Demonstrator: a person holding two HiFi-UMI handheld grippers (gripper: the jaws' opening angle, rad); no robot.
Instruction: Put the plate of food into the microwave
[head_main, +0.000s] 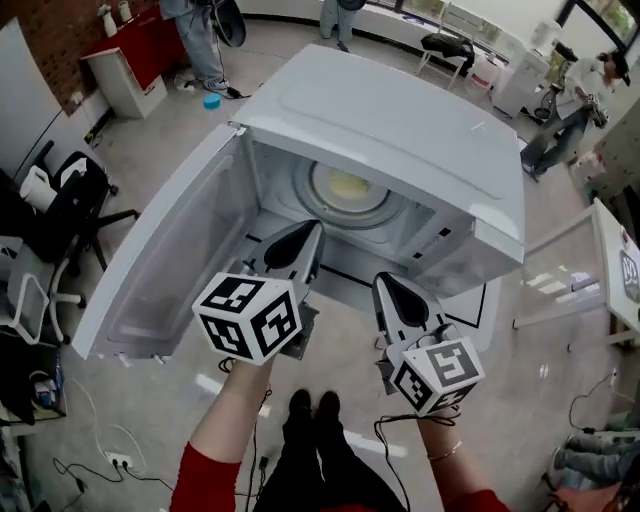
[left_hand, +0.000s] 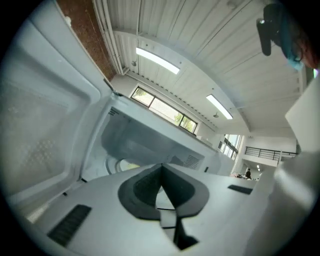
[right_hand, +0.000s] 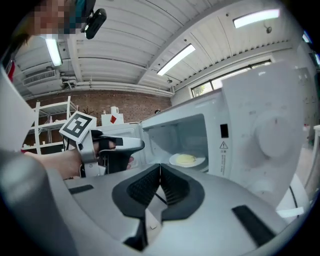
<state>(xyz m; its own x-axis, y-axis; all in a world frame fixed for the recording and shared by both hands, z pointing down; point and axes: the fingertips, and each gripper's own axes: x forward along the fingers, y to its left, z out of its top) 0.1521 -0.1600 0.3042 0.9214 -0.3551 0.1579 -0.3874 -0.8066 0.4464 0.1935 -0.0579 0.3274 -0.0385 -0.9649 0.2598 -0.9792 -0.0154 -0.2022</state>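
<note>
The white microwave (head_main: 400, 130) stands in front of me with its door (head_main: 160, 260) swung wide open to the left. A white plate with pale yellow food (head_main: 347, 186) sits on the turntable inside; the right gripper view shows the plate (right_hand: 186, 160) deep in the cavity. In the left gripper view only an edge of the plate (left_hand: 120, 165) shows. My left gripper (head_main: 305, 232) is shut and empty, its tip at the cavity's front opening. My right gripper (head_main: 385, 285) is shut and empty too, a little nearer to me and right of the left one.
A black office chair (head_main: 70, 210) stands left of the open door. A red cabinet (head_main: 130, 50) and a person's legs (head_main: 205, 50) are at the back left. A white table (head_main: 620, 270) is at the right. Cables (head_main: 110, 460) lie on the floor.
</note>
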